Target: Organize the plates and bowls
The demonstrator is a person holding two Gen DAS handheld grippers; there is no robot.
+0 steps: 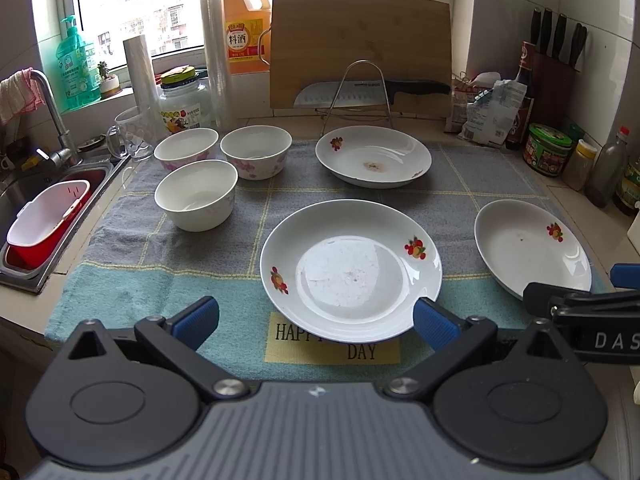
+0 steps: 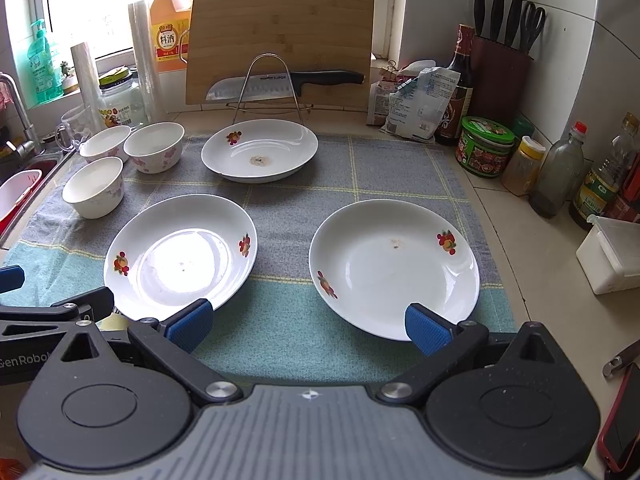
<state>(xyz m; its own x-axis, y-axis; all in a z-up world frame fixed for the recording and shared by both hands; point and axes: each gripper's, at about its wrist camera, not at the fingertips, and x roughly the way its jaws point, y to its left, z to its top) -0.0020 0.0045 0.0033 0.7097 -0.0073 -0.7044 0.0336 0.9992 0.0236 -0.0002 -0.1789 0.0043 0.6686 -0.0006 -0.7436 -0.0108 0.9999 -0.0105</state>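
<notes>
Three white plates with fruit prints lie on a checked cloth (image 1: 160, 296): a near middle plate (image 1: 351, 270) (image 2: 180, 256), a right plate (image 1: 532, 252) (image 2: 394, 268) and a far plate (image 1: 373, 156) (image 2: 260, 150). Three white bowls stand at the left: two flowered ones (image 1: 186, 149) (image 1: 256, 151) and a plain-looking one in front (image 1: 196, 195); they also show in the right wrist view (image 2: 105, 142) (image 2: 154, 146) (image 2: 93, 187). My left gripper (image 1: 316, 322) is open and empty at the middle plate's near rim. My right gripper (image 2: 308, 326) is open and empty between the two near plates.
A sink (image 1: 48, 200) with a red and white basin lies at the left. A cutting board (image 1: 360, 48), a knife on a wire rack (image 1: 356, 92), bottles and jars line the back. Jars and bottles (image 2: 560, 168) and a white box (image 2: 612, 256) crowd the right.
</notes>
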